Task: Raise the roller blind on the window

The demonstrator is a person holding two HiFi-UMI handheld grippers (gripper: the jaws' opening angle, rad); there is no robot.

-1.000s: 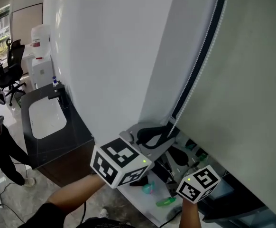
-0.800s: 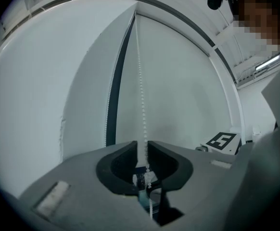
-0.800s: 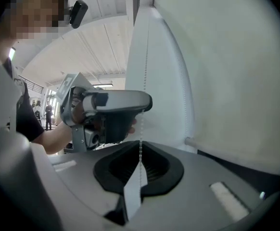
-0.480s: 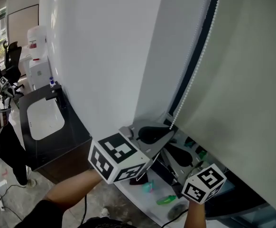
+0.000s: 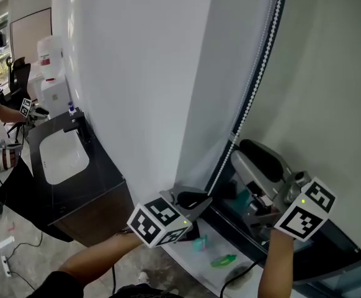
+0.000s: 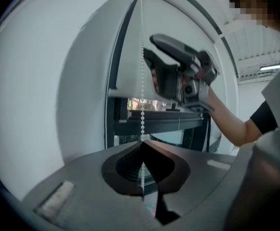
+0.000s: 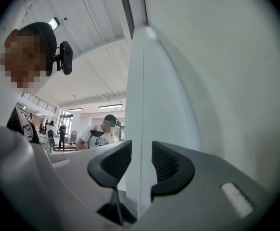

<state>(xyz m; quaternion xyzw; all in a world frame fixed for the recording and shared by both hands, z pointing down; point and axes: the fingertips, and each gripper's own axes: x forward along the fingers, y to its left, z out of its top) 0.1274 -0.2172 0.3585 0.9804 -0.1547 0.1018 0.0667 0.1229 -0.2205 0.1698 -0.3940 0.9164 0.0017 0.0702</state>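
While L tongs (image 6: 142, 144) pinch bead chain (image 6: 142, 114), R tongs (image 7: 141, 147) opening, empty.

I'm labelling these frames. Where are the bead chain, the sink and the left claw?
bead chain (image 5: 253, 79): head view, middle of the hanging run.
sink (image 5: 61, 157): head view, bare white basin.
left claw (image 6: 142, 142): left gripper view, where its tips meet on the chain.

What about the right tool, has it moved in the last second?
Yes. The right tool went up and right of the bead chain; its jaws are opening, nothing between them.
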